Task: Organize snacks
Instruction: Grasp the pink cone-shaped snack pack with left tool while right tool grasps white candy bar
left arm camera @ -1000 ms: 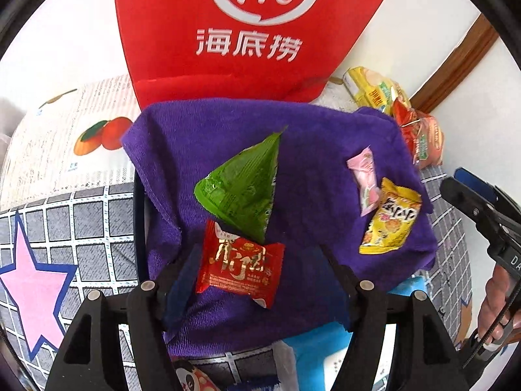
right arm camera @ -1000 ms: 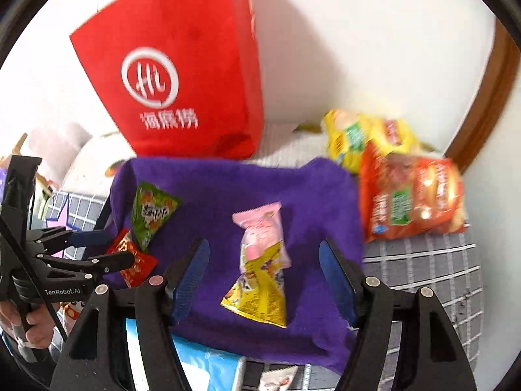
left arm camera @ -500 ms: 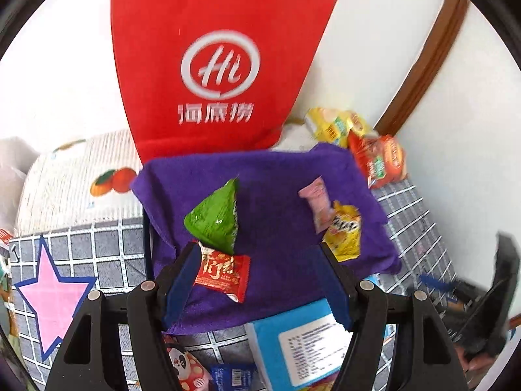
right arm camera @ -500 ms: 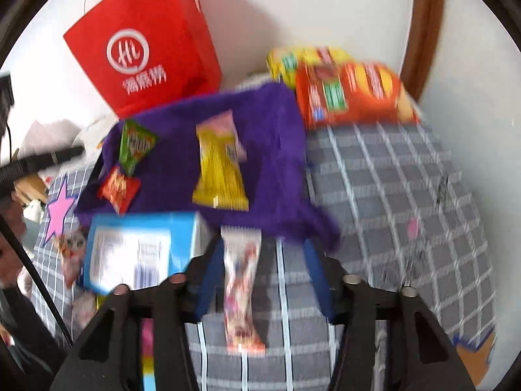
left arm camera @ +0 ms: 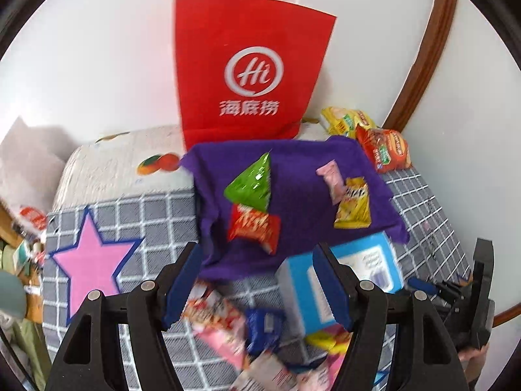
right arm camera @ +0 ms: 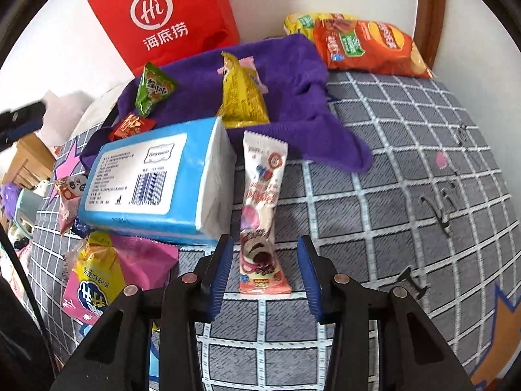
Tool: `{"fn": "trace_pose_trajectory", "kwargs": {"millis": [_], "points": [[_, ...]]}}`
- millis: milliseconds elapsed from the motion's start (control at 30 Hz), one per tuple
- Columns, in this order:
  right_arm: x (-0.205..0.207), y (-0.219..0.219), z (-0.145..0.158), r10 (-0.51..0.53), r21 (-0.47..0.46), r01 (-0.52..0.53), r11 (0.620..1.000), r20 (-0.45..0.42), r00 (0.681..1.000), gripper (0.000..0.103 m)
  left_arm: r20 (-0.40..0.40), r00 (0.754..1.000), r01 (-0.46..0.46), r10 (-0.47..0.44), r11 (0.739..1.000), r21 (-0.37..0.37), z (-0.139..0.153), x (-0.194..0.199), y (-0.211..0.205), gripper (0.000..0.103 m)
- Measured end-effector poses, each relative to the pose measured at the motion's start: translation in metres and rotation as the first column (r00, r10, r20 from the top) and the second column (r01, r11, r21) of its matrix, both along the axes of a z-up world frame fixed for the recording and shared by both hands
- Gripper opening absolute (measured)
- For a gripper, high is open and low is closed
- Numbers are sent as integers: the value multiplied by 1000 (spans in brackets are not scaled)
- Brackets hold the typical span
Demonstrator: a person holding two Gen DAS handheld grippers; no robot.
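Right gripper [right arm camera: 265, 272] spread, straddling long white snack packet [right arm camera: 262, 215]. Left gripper [left arm camera: 257, 282] spread, empty. Risk: tissue box [right arm camera: 156, 181] alongside fouls left finger; slick wrapper slips.

Your right gripper [right arm camera: 265, 268] has bare checked cloth [right arm camera: 407, 195] to its right. To its left, the blue tissue pack [right arm camera: 153, 179] crowds the long white snack sachet [right arm camera: 262, 208], which lies between the parted fingers.
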State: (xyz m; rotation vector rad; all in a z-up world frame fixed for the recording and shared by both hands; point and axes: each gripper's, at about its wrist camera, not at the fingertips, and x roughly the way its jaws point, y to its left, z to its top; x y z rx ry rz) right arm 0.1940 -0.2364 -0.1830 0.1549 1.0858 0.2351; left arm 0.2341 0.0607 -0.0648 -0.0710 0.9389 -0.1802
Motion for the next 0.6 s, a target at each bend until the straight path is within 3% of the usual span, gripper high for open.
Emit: {"fn": "trace_pose_trajectory", "kwargs": {"millis": [167, 233, 333, 600], "points": [[13, 4, -17, -30, -36, 31, 999, 13, 999, 40, -10, 1000, -23, 23, 1000, -7, -10, -25, 17, 69], [17, 5, -22, -27, -38, 28, 999, 20, 999, 26, -17, 999, -30, 30, 999, -13, -15, -33, 23, 69], [15, 6, -18, -31, -62, 34, 997, 55, 998, 20, -32, 998, -63, 63, 998, 0, -22, -42, 32, 69], [-17, -9, -2, -42, -75, 46, 996, 47, 998, 20, -60, 993, -102, 101, 995, -15, -41, -53, 43, 69]]}}
